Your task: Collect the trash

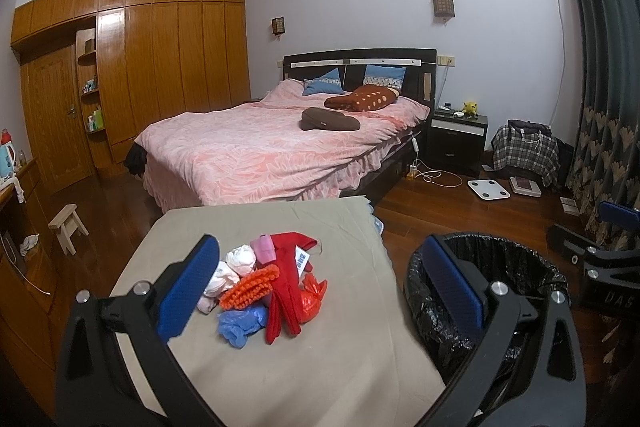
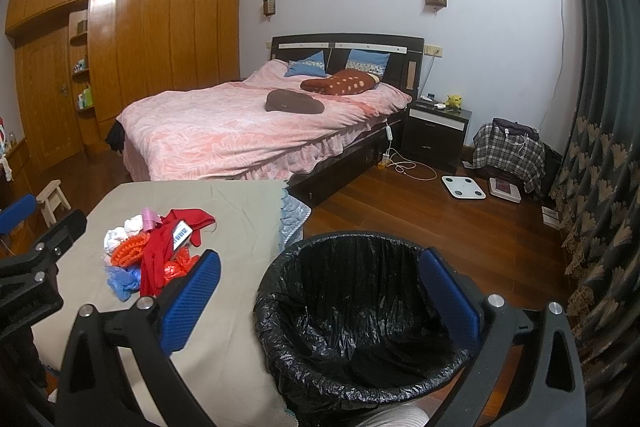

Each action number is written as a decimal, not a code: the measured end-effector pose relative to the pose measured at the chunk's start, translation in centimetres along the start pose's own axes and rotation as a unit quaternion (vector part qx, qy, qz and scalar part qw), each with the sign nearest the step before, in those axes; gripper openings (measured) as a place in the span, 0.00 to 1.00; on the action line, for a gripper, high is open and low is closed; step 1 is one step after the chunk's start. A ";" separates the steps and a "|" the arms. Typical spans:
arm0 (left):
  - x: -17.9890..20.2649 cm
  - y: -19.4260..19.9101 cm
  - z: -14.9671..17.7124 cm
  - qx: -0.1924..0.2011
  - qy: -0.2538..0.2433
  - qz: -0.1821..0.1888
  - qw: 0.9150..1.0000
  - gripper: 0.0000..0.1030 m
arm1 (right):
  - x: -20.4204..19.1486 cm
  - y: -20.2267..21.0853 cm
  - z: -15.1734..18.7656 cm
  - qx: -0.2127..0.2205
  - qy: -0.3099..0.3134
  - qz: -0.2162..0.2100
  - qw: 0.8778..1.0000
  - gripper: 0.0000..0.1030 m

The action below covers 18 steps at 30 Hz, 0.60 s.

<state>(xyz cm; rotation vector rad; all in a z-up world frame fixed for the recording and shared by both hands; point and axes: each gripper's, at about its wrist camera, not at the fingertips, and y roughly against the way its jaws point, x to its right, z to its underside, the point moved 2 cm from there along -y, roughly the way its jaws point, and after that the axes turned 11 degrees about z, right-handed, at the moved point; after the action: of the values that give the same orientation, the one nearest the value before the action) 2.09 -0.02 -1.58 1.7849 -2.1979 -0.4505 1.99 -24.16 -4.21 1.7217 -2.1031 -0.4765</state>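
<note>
A pile of trash (image 1: 266, 287) lies on a table covered with a beige cloth (image 1: 280, 367): a red cloth (image 1: 286, 279), an orange fuzzy piece (image 1: 250, 285), a blue plastic glove (image 1: 240, 323), white crumpled tissue (image 1: 240, 259), a pink item and a red plastic bag. The pile also shows in the right wrist view (image 2: 154, 255). A bin lined with a black bag (image 2: 360, 315) stands right of the table; it also shows in the left wrist view (image 1: 500, 291). My left gripper (image 1: 320, 291) is open and empty above the table, just short of the pile. My right gripper (image 2: 320, 299) is open and empty above the bin.
A bed with a pink cover (image 1: 260, 147) stands behind the table. A small wooden stool (image 1: 68, 227) is on the floor at left. A nightstand (image 1: 456, 139), a white scale (image 1: 489, 189) and a plaid-covered object (image 1: 524, 151) are at right by the curtain (image 1: 608, 107).
</note>
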 end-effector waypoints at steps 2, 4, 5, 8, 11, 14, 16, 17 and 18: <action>0.0 0.0 0.0 0.000 0.001 0.000 1.000 0.95 | 0.1 0.0 0.0 -0.001 0.000 0.000 1.000 0.94; 0.0 0.0 -0.1 0.000 0.000 0.000 1.000 0.95 | 0.0 0.0 0.0 -0.001 0.000 -0.001 1.000 0.94; 0.0 -0.1 -0.1 0.000 0.000 0.000 1.000 0.95 | 0.3 0.2 -0.1 0.000 0.000 0.000 1.000 0.94; 0.0 0.0 -0.1 -0.001 0.001 0.001 1.000 0.95 | 0.5 0.2 -0.2 -0.001 0.000 0.000 1.000 0.94; 0.0 0.0 -0.1 0.000 0.001 0.000 1.000 0.95 | 0.4 0.2 -0.2 -0.001 0.001 0.000 1.000 0.94; 0.0 0.0 -0.1 0.000 0.001 0.000 1.000 0.95 | 0.4 0.2 -0.2 -0.001 0.000 0.000 1.000 0.94; 0.0 0.0 -0.1 -0.001 0.001 0.001 1.000 0.95 | 0.4 0.2 -0.2 -0.001 0.000 0.000 1.000 0.94; 0.0 -0.1 -0.1 -0.001 0.002 0.002 1.000 0.95 | 0.4 0.2 -0.2 -0.001 0.000 0.000 1.000 0.94; -0.1 -0.2 -0.2 -0.001 0.002 0.002 1.000 0.95 | 0.3 0.2 -0.2 -0.001 0.001 0.000 1.000 0.94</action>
<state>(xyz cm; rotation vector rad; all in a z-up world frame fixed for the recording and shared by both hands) 2.34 0.00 -1.44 1.7789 -2.1957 -0.4482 1.87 -24.40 -3.96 1.7200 -2.1011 -0.4767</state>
